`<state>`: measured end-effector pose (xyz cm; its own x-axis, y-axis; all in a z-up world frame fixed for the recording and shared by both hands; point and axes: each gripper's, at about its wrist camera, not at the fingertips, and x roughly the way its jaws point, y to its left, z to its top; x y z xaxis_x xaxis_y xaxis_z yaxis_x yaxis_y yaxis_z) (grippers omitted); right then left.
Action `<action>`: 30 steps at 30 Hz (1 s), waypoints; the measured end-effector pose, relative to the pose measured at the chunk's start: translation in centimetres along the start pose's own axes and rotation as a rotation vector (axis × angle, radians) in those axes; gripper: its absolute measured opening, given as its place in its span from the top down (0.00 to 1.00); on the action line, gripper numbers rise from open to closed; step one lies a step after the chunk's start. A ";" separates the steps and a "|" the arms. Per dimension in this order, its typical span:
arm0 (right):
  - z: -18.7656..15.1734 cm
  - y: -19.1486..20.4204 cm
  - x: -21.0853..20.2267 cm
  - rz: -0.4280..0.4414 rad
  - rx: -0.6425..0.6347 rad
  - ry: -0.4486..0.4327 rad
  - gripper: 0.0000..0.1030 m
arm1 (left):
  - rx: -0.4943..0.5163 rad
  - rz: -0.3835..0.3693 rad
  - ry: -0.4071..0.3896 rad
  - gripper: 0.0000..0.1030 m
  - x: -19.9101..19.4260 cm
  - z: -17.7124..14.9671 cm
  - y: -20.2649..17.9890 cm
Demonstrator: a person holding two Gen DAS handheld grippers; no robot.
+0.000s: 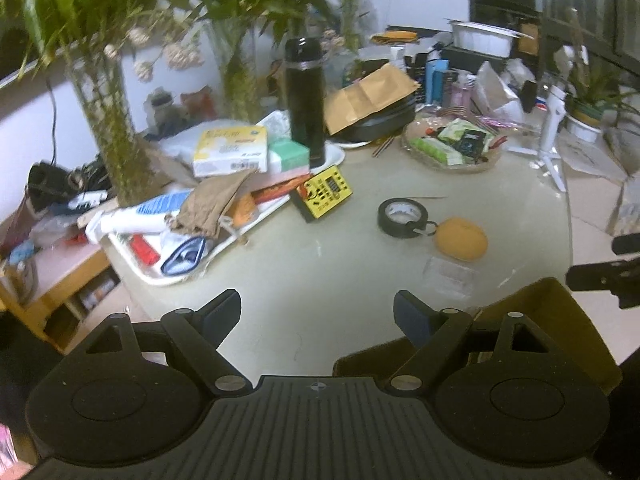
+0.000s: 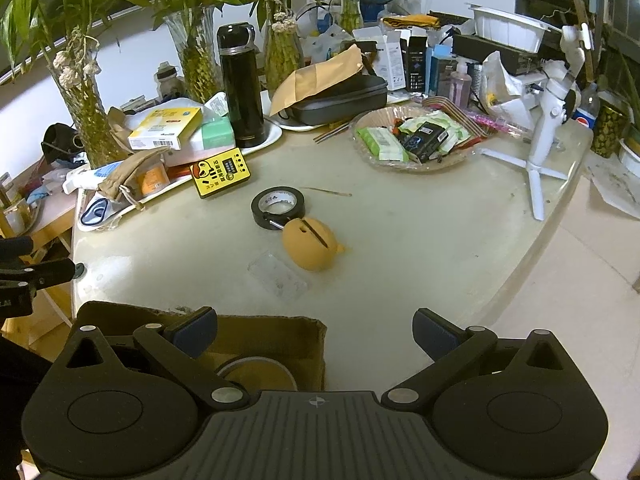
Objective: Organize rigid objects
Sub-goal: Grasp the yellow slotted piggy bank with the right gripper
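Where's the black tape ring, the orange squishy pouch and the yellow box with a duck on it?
black tape ring (image 2: 277, 207): right wrist view, on its top edge.
orange pouch (image 2: 311, 249): right wrist view, middle of its body.
yellow duck box (image 2: 220, 173): right wrist view, on its printed top face.

A black flask (image 2: 240, 84) stands among vased plants (image 2: 86, 92) behind a white tripod (image 2: 548, 128).

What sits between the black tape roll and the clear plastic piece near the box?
The orange pouch, clipped at the tape roll, lies before the clear plastic piece; the right wrist view shows it best.

Cluttered home table (image 2: 400, 240), vased plants (image 2: 192, 52)
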<state>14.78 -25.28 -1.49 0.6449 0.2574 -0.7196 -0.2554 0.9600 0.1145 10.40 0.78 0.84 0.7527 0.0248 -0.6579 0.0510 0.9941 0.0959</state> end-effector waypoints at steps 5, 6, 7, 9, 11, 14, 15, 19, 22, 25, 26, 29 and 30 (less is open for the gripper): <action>0.5 -0.5 1.4 0.008 0.004 0.010 0.00 | 0.043 -0.022 0.005 0.18 0.8 0.7 -0.1; 0.6 -0.6 1.6 0.008 0.006 0.009 0.00 | 0.046 -0.028 0.005 0.18 0.9 0.8 -0.1; 0.7 -0.7 1.9 0.010 0.005 0.009 0.00 | 0.045 -0.033 0.005 0.18 1.1 0.9 0.0; 0.9 -0.9 2.5 0.019 -0.001 0.012 0.00 | 0.041 -0.050 0.002 0.18 1.4 1.2 0.2; 1.2 -1.0 3.1 0.033 -0.016 0.015 0.00 | 0.031 -0.075 0.004 0.18 1.8 1.5 0.5; 1.7 -1.2 3.9 0.049 -0.036 0.008 0.00 | 0.026 -0.093 0.010 0.18 2.7 2.1 0.8; 2.0 -1.2 4.2 0.054 -0.040 0.008 0.00 | 0.027 -0.097 0.012 0.18 3.0 2.3 0.9; 2.8 -1.3 5.5 0.071 -0.073 0.008 0.00 | 0.020 -0.118 0.013 0.18 4.1 2.9 1.3; 3.5 -1.2 6.5 0.076 -0.107 0.014 0.00 | 0.004 -0.138 0.013 0.18 4.9 3.3 1.6; 4.1 -1.2 7.6 0.089 -0.131 0.030 0.00 | -0.005 -0.143 0.016 0.18 5.5 3.5 1.8; 4.3 -1.2 8.0 0.092 -0.139 0.035 0.00 | -0.002 -0.129 0.019 0.18 5.8 3.5 1.7; 4.9 -1.1 8.9 0.102 -0.165 0.047 0.00 | -0.001 -0.120 0.028 0.18 6.6 3.7 1.7; 5.1 -1.1 9.2 0.106 -0.172 0.051 0.00 | 0.000 -0.126 0.029 0.18 6.8 3.8 1.8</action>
<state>24.65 -23.44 -4.79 0.5718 0.3457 -0.7440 -0.4417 0.8939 0.0758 18.07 2.29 -0.62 0.7210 -0.0973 -0.6861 0.1443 0.9895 0.0114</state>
